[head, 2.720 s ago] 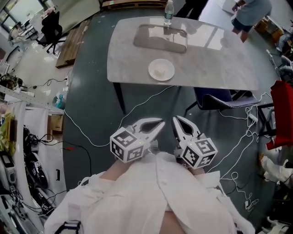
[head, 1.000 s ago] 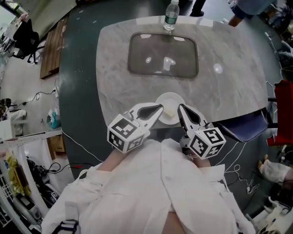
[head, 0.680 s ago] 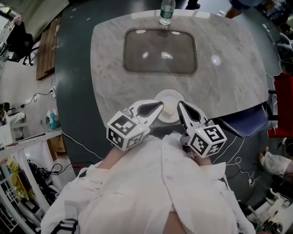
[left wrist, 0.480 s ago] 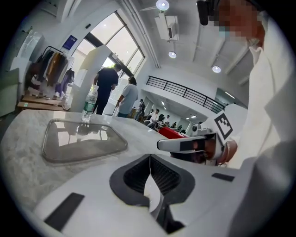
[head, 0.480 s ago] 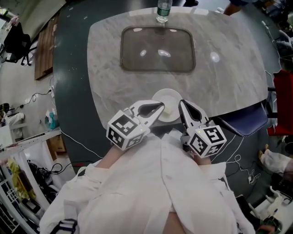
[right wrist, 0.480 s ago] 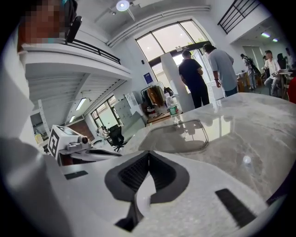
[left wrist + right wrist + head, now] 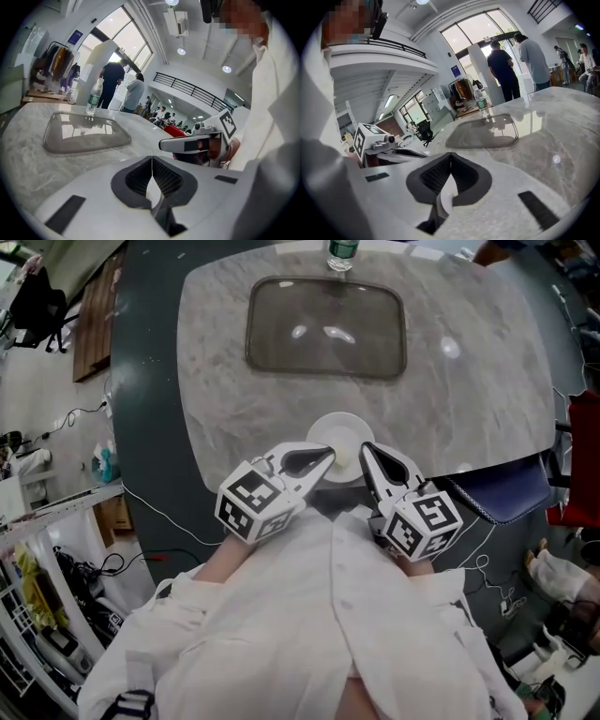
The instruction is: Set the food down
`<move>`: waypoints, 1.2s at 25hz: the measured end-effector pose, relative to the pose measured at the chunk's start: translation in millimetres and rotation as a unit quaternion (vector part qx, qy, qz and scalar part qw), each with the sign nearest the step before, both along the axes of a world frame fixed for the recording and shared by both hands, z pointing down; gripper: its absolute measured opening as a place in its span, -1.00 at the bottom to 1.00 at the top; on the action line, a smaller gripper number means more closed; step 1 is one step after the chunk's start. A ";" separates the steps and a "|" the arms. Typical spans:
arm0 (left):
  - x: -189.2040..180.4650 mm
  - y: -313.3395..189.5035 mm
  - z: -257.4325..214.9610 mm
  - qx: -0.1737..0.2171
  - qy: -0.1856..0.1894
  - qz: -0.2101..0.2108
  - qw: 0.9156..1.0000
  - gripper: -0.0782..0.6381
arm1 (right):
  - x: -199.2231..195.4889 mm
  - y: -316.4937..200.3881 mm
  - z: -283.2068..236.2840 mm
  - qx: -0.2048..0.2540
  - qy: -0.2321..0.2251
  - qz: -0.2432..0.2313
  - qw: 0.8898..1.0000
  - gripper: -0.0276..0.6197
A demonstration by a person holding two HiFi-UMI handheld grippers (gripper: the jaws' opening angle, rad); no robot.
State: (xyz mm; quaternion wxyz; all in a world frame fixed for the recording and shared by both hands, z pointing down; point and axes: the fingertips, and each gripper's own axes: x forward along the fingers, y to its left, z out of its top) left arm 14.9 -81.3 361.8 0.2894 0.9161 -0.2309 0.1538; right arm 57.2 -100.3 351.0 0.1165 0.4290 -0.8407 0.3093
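Plate (image 7: 323, 426) with pale food (image 7: 346, 452), too small to identify, rests at the 6 o'clock edge of the marble table (image 7: 469, 381) in the head view, so the food looks already down. The left gripper (image 7: 328, 458) and right gripper (image 7: 365, 448) point in from 7 and 5 o'clock, tips over its near rim. They are probably squared up so each can work one side. A shallow tray (image 7: 326, 324) lies toward 12 o'clock, with a water bottle (image 7: 342, 254) beyond it.

In the left gripper view the claw is pinched tip to tip on nothing, and the tray sits at 10 o'clock.

The right gripper view shows the same, a closed and empty claw, with the tray at 1 o'clock. Neither gripper view shows the plate, so contact with it cannot be judged.
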 end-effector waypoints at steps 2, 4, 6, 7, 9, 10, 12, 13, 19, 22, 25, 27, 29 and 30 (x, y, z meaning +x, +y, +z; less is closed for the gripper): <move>-5.3 1.3 4.7 -0.012 -0.002 -0.011 1.000 -0.73 | -0.2 0.8 6.0 -0.012 0.000 0.000 1.000 -0.91; -8.2 3.0 8.8 -0.024 0.001 -0.020 1.000 -0.73 | 0.6 2.0 14.2 -0.025 0.002 0.000 1.000 -0.91; -8.8 5.3 11.7 -0.033 0.008 -0.026 0.999 -0.73 | 2.3 5.0 22.5 -0.038 0.005 -0.003 0.999 -0.91; -9.3 7.0 13.7 -0.038 0.009 -0.028 0.999 -0.73 | 2.8 7.6 26.2 -0.044 0.006 -0.004 0.999 -0.91; -10.9 10.4 19.6 -0.047 0.009 -0.032 0.998 -0.73 | 2.4 12.4 33.2 -0.055 0.009 -0.006 0.998 -0.91; -11.6 11.5 22.5 -0.052 0.011 -0.034 0.998 -0.73 | 1.8 14.0 36.6 -0.060 0.010 -0.007 0.998 -0.91; -12.9 12.2 28.4 -0.064 0.014 -0.042 0.997 -0.73 | 1.0 15.8 43.5 -0.067 0.012 -0.010 0.998 -0.91; -13.7 12.5 31.8 -0.069 0.011 -0.046 0.996 -0.73 | 1.0 16.3 46.7 -0.070 0.013 -0.011 0.997 -0.91; -17.8 17.1 51.4 -0.092 -0.009 -0.056 0.994 -0.73 | 8.0 22.1 61.6 -0.091 0.012 0.001 0.996 -0.91; -20.4 17.9 59.2 -0.102 -0.016 -0.058 0.993 -0.73 | 12.9 24.8 68.5 -0.102 0.015 0.009 0.995 -0.91; -24.4 14.3 66.8 -0.110 -0.025 -0.072 0.991 -0.73 | 16.4 27.3 75.2 -0.111 0.019 0.010 0.994 -0.91; -26.5 11.1 72.5 -0.115 -0.031 -0.082 0.990 -0.73 | 19.2 29.3 80.3 -0.118 0.021 0.010 0.993 -0.91; -28.9 9.9 79.2 -0.122 -0.039 -0.083 0.988 -0.73 | 20.6 30.0 85.1 -0.124 0.022 0.013 0.992 -0.91; -30.1 9.9 82.3 -0.126 -0.043 -0.082 0.988 -0.73 | 20.7 30.2 87.2 -0.127 0.022 0.014 0.992 -0.91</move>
